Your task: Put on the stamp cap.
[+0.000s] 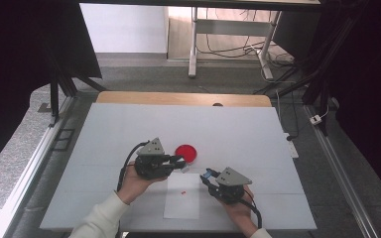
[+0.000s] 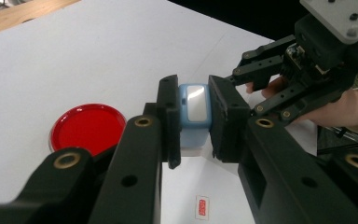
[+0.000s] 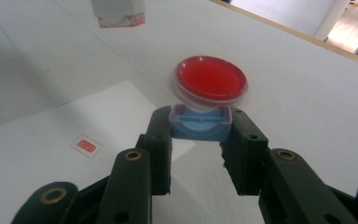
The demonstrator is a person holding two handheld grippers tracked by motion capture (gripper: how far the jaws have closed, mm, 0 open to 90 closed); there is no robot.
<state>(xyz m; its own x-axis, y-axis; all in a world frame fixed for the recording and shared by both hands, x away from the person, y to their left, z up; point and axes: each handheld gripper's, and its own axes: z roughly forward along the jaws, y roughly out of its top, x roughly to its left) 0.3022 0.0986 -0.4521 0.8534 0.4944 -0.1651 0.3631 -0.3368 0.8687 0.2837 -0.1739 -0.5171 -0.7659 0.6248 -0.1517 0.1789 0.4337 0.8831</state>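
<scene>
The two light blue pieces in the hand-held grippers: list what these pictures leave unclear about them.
- Blue piece with the white window, left gripper view: its sides lie behind the two black jaws, and its lower end is in shadow.
- Blue cap-like piece, right gripper view: its underside and ends are covered by the jaws.
- High view: both pieces are too small to tell their shape; only a blue speck shows at the right hand-held gripper.
- Small red label on the paper: print too small to read.

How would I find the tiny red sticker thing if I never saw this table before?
Start at the big white table and find the white paper sheet near its front edge, between the two black grippers. The small red-and-white rectangular label lies flat on that sheet. It is far smaller than the round red dish behind it.
</scene>
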